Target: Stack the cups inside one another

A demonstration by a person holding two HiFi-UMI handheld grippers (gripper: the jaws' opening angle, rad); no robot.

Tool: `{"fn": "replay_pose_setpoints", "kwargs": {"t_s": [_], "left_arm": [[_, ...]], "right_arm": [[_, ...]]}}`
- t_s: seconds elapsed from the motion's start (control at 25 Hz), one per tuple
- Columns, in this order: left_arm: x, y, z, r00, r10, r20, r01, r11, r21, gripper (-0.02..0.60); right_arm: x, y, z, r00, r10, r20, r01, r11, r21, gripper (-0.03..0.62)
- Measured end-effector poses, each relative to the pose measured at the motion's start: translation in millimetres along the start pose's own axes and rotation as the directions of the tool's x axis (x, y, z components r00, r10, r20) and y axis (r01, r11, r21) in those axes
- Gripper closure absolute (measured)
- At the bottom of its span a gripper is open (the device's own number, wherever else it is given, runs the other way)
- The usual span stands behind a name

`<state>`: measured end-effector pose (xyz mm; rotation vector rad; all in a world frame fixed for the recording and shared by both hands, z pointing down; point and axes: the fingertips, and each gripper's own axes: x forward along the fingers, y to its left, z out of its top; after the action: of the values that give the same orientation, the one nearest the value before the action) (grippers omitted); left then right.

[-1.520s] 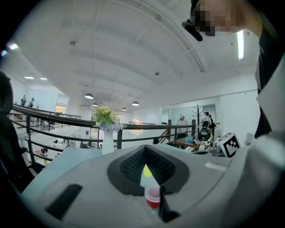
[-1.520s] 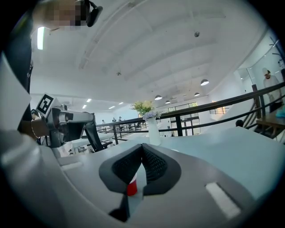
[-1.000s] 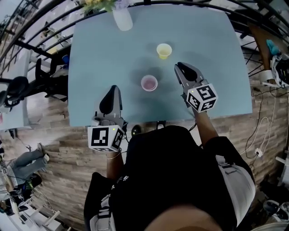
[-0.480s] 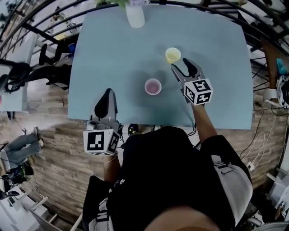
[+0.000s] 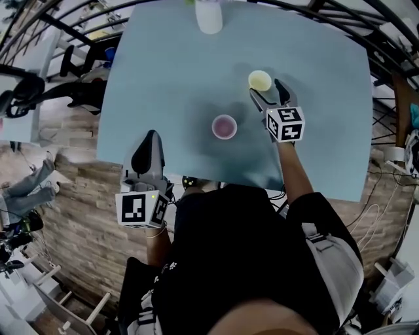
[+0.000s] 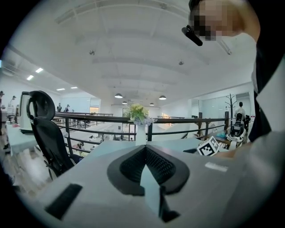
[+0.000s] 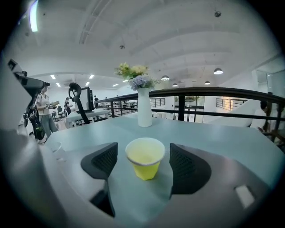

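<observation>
A yellow paper cup (image 5: pixel 260 80) stands upright on the pale blue table (image 5: pixel 170 78); a pink cup (image 5: pixel 224 126) stands nearer, to its left. My right gripper (image 5: pixel 267 92) sits just behind the yellow cup. In the right gripper view the yellow cup (image 7: pixel 145 158) is between the jaws of my right gripper (image 7: pixel 143 153), which are opening, and the pads stand clear of it on both sides. The pink cup (image 7: pixel 55 149) shows faintly at that view's left. My left gripper (image 5: pixel 148 137) hovers at the table's near left edge; its fingers (image 6: pixel 144 151) meet at the tips with nothing in them.
A white vase (image 5: pixel 209 16) with flowers stands at the table's far edge, beyond the cups; it also shows as the vase (image 7: pixel 144 113) straight ahead of the right gripper. A black railing (image 7: pixel 213 92) runs behind the table. An office chair (image 6: pixel 44 129) stands to the left.
My right gripper has moved forward and down to the yellow cup and opened its jaws from nearly shut to wide around it. The left gripper has drifted slightly back toward the near edge.
</observation>
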<state>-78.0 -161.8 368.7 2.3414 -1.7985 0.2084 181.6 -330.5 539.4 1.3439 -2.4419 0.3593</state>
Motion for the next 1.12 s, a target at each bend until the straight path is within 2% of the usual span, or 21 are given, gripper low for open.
{"fn": "replay_pose_setpoints", "kwargs": {"t_s": [0.32,0.56,1.12], "left_arm": [[-6,5,-3,0.999,0.035,-0.011,-0.036,0.999,-0.012,0.598],[-13,9,-6,0.998,0.06,-0.013,-0.06,0.998,-0.018,0.598],[-11,-2,-11,1.0,-0.001,0.004,0.001,1.0,-0.023,0.598]], "right_arm": [[21,-1,-11,0.999,0.004,-0.035,-0.005,1.0,-0.018,0.227],[24,-1,-15,0.999,0.001,-0.04,-0.003,0.999,-0.04,0.256],[-6,18,-5,0.999,0.025,-0.025,-0.025,0.999,-0.034,0.26]]}}
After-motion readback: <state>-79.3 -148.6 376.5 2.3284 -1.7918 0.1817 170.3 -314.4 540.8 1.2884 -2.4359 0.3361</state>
